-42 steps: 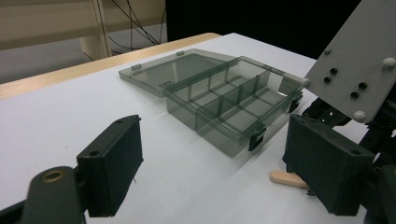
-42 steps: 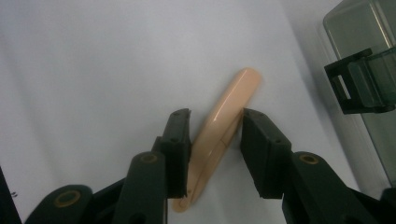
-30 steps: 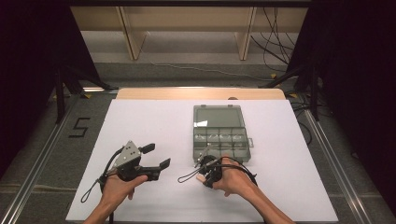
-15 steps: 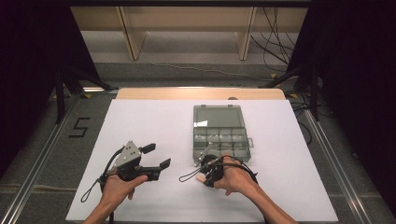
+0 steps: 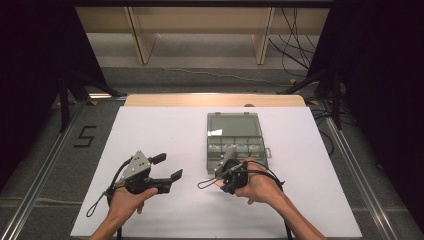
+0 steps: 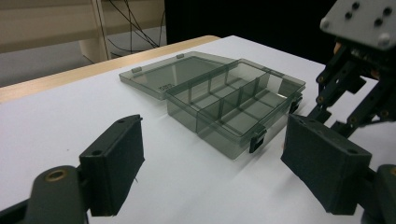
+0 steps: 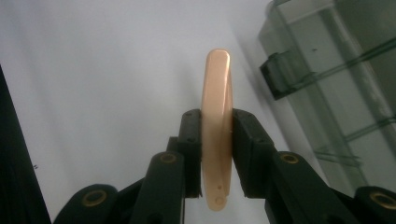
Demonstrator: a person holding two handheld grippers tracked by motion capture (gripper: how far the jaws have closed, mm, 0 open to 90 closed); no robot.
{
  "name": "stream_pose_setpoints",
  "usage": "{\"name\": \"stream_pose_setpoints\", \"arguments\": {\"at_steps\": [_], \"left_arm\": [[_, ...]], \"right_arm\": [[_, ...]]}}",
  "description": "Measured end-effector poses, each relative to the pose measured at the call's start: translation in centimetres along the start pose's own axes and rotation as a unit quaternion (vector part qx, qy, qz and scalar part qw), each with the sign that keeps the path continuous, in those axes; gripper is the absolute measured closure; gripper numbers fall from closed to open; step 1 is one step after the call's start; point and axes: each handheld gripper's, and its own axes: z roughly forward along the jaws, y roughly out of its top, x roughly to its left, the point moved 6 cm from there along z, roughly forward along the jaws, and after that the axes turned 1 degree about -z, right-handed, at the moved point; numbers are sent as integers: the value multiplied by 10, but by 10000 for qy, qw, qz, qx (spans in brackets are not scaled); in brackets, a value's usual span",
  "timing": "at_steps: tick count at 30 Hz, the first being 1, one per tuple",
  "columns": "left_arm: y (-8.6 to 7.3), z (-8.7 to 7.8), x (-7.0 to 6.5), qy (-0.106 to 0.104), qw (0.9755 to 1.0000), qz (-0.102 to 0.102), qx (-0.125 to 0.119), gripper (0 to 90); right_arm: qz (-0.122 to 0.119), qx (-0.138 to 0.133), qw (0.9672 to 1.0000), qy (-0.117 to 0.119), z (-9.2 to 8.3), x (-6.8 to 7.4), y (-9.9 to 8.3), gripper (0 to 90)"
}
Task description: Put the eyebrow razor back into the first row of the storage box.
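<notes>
Held piece: a flat, peach-coloured oblong piece (image 7: 217,135), thin edge toward the right gripper view's camera, with a small hole near its lower end; it stands upright between the pads, its top rising beyond the fingertips.
Right gripper (image 5: 226,169): clamped on the peach piece, one pad pressed to each flat face, poised just off the near edge of the box.
Step in hand: by my reading, carrying the picked piece toward the box; nothing has been released yet.
Next move: probably bring the piece over a chosen cell, lower it clear of the dividers, then part the jaws.
Organiser box (image 5: 235,145): smoky clear plastic, just ahead of and to the right of the right gripper, lid (image 6: 173,74) folded flat open on the far side, dark latches (image 6: 257,138) on the near wall.
Box contents: the cells look empty in the left gripper view; I cannot be sure of small items.
Left gripper (image 5: 166,167): jaws wide apart, holding nothing, well to the side of the right gripper, aimed across at the box.
Table (image 5: 165,125): white top under everything.
</notes>
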Motion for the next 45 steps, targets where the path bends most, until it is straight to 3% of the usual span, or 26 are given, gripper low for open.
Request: {"name": "stream_pose_setpoints", "arguments": {"at_steps": [13,28,35,45], "left_arm": [[1,0,0,20,10000,-2,-65,191],[3,1,-2,-18,9999,-4,-149,186],[3,1,-5,-61,9998,100,-156,186],[3,2,-7,-99,9998,79,-160,186]], "right_arm": [[91,-416,9988,-261,-26,-26,-3,743],[199,-625,9964,-537,-47,-59,-4,744],[173,-690,9955,-624,-49,-75,1,744],[244,-691,9946,-732,-45,-96,6,743]]}}
